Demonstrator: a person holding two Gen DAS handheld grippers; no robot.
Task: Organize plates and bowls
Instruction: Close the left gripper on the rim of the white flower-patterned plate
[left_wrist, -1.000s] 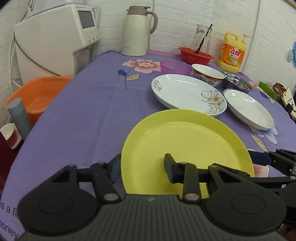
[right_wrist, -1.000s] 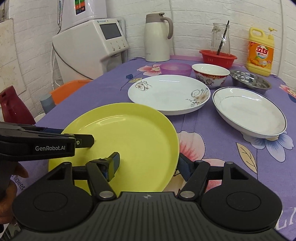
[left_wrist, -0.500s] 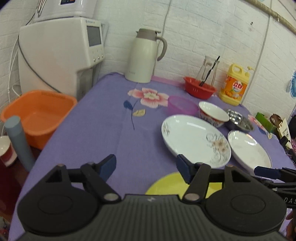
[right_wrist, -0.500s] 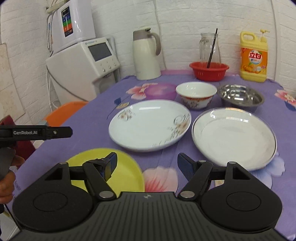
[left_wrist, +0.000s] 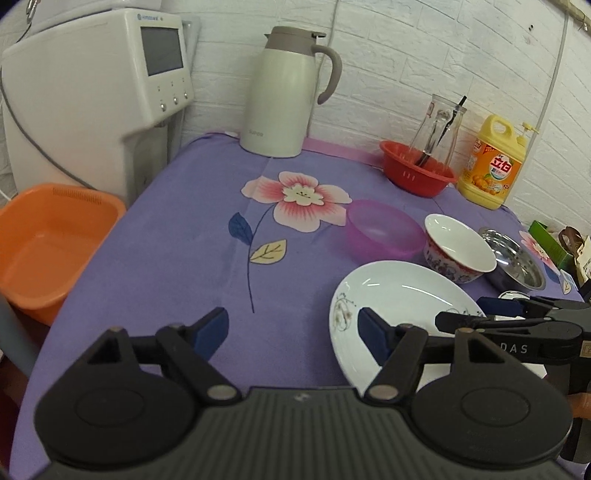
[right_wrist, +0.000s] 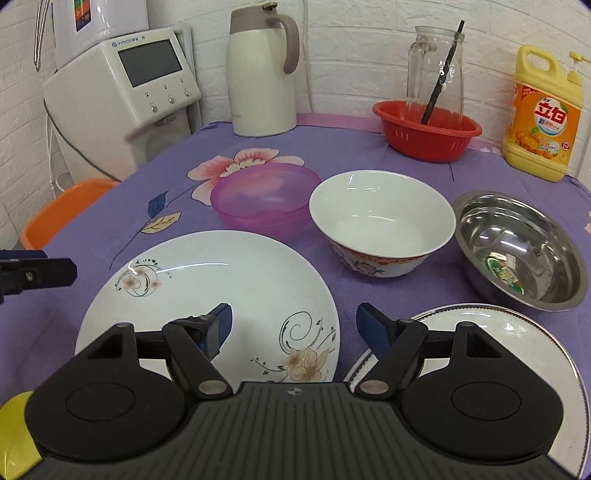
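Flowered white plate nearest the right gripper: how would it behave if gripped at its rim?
The flowered white plate looks glazed and glossy, so the pads may slip. It is probably ceramic: stiff, fairly heavy, breakable if dropped. Being wide and shallow, it would likely droop from a one-sided grip.

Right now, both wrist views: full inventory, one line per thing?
flowered plate: 1, white, front centre of table
rimmed plate: 1, white, right of flowered plate
yellow plate: 1, sliver at near left edge
purple bowl: 1, behind flowered plate
china bowl: 1, white, right of purple bowl
steel bowl: 1, far right
red basket: 1, at the back, holds glass jug
detergent bottle: 1, yellow, back right
thermos: 1, cream, back
water dispenser: 1, white, left
orange basin: 1, off table's left
left gripper: open, empty
right gripper: open, empty
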